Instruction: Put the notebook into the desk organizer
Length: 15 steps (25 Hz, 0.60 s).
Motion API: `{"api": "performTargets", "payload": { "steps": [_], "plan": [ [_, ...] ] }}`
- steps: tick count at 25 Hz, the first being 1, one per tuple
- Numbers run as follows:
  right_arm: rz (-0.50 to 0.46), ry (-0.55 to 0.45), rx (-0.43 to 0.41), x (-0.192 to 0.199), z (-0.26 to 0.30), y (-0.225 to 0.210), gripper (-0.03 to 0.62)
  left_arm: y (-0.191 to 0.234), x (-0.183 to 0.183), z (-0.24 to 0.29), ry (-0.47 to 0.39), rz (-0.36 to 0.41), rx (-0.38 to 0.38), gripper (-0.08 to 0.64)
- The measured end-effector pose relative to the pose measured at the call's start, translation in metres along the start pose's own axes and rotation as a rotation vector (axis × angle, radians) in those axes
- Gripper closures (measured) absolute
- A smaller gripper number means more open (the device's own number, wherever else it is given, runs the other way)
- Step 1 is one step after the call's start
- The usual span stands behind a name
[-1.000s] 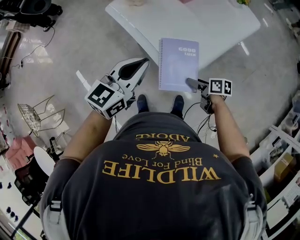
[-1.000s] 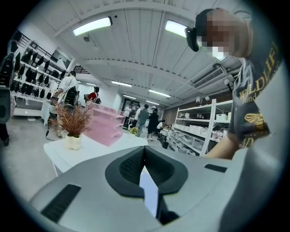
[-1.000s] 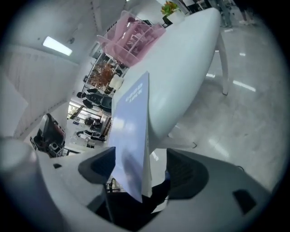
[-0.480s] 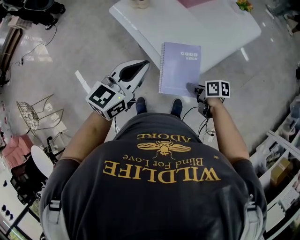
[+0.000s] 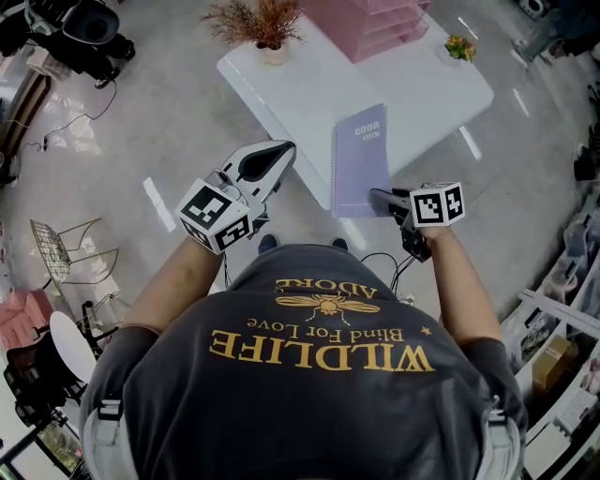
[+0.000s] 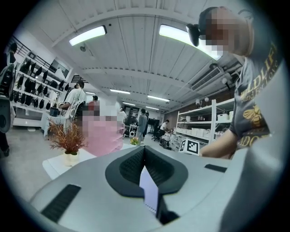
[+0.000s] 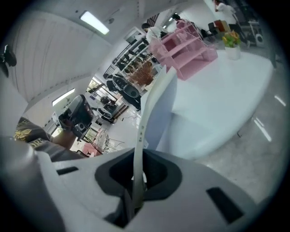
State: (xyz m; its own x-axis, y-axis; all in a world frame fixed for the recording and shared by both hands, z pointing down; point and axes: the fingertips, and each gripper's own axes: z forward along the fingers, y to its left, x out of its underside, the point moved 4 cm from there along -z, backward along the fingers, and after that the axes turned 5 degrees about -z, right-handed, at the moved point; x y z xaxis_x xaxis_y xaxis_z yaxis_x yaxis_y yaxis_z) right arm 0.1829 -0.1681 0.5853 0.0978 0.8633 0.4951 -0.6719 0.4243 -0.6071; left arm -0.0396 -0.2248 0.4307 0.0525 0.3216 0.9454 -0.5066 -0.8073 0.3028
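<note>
A lavender spiral notebook (image 5: 361,155) hangs tilted over the near edge of the white table (image 5: 300,84). My right gripper (image 5: 380,199) holds its near right corner, and its jaws are closing with the cover pinched between them. In the right gripper view the notebook (image 7: 156,113) stands edge-on, running up out of that gripper (image 7: 138,181). The pink desk organizer (image 5: 370,23) stands at the table's far side, also visible from the right gripper (image 7: 186,45). My left gripper (image 5: 284,150) hovers left of the notebook, jaws together, holding nothing.
A potted dry plant (image 5: 262,23) stands on the table's far left corner and a small flower pot (image 5: 459,47) at its far right. Shelving (image 5: 562,309) lines the right side. A wire chair (image 5: 70,244) and camera gear (image 5: 75,28) sit on the floor at left.
The right gripper has closed on the notebook's corner, and the notebook now tilts up, looking narrower. The head view has shifted, bringing the organizer and the plant into sight.
</note>
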Motion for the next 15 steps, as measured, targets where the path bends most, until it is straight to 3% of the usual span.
{"api": "performTargets", "payload": {
  "steps": [8, 15],
  "plan": [
    [-0.246, -0.017, 0.035, -0.075, -0.091, -0.015, 0.561, -0.027, -0.042, 0.039, -0.087, 0.063, -0.051, 0.56],
    [-0.437, -0.074, 0.053, -0.184, -0.154, -0.012, 0.561, -0.019, -0.09, 0.066, -0.147, 0.072, -0.126, 0.56]
  ]
}}
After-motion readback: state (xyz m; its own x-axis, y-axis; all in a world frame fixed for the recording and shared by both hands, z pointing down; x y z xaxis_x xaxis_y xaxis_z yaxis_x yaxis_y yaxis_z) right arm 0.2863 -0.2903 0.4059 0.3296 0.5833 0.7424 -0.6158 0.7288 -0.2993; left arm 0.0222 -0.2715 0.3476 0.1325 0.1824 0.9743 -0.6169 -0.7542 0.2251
